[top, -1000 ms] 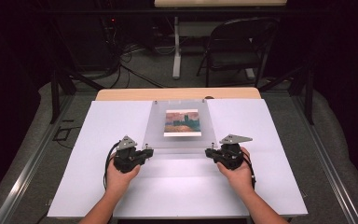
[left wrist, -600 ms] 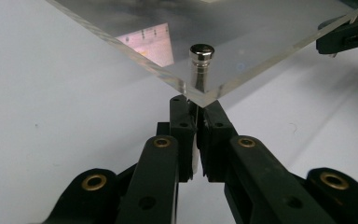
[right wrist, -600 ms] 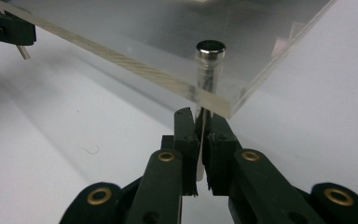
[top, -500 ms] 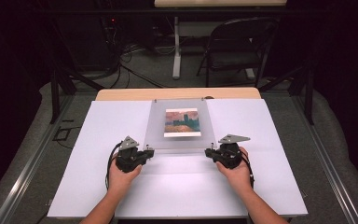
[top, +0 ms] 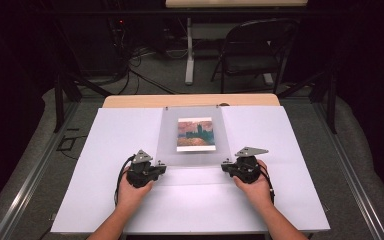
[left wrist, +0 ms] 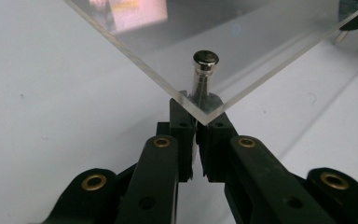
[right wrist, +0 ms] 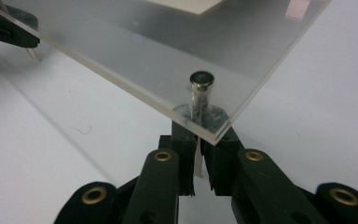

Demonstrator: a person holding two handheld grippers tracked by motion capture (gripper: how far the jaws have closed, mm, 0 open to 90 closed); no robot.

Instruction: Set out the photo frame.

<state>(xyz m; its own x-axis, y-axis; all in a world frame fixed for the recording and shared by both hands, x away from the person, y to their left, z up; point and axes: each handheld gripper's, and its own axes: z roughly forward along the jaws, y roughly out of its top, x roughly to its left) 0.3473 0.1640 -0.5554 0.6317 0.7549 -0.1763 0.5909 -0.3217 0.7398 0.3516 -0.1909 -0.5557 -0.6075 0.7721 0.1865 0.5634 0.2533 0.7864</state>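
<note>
A wooden table [top: 130,101] stands in the middle of the high view, its bare top showing as a light-brown strip along the far edge. A large white sheet [top: 105,150] covers nearly all the rest of it, down to the bottom of the frame. At the centre of the sheet is a clear acrylic panel [top: 167,135], its far edge reaching the wooden strip. Under the panel, in the middle of the frame, lies a small landscape picture [top: 195,134] in orange and blue-green.
</note>
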